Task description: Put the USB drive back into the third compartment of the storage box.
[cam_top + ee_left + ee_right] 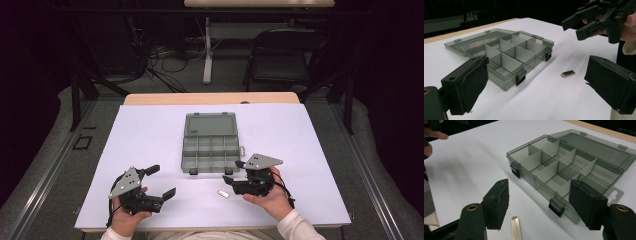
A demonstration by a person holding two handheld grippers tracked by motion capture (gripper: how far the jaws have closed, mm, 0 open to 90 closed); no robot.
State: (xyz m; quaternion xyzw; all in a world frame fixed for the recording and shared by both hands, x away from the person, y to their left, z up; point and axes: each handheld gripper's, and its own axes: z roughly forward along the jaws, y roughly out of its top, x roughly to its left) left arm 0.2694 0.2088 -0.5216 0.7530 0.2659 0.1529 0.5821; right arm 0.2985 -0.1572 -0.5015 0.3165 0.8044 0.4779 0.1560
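Metal piece [223,194], a small flat silvery bar, lies bare on the white tabletop [150,135] in the lower middle of the high view, between the two grippers and much closer to the right one. The right gripper [231,171] hangs just to the right of it there, jaws parted and holding nothing; in the right gripper view the bar [515,228] sits at the bottom edge between the two black pads, nearer the left pad, and its long axis runs almost straight up the frame, roughly along the line the jaws point. Judging from that, the right hand [272,197] is the one placed to take it, and a short drop forward and down would put the pads on its two long sides. In the left gripper view the bar [568,73] lies right of centre with its long axis slanting slightly up to the right. The left gripper [161,180] is also spread wide and empty, lower left in the high view, farther from the bar. Beyond the bar stands the open box [211,148], grey and clear, its compartments empty as far as can be seen, its lid laid flat toward the top of the frame, its two black latches facing the grippers.
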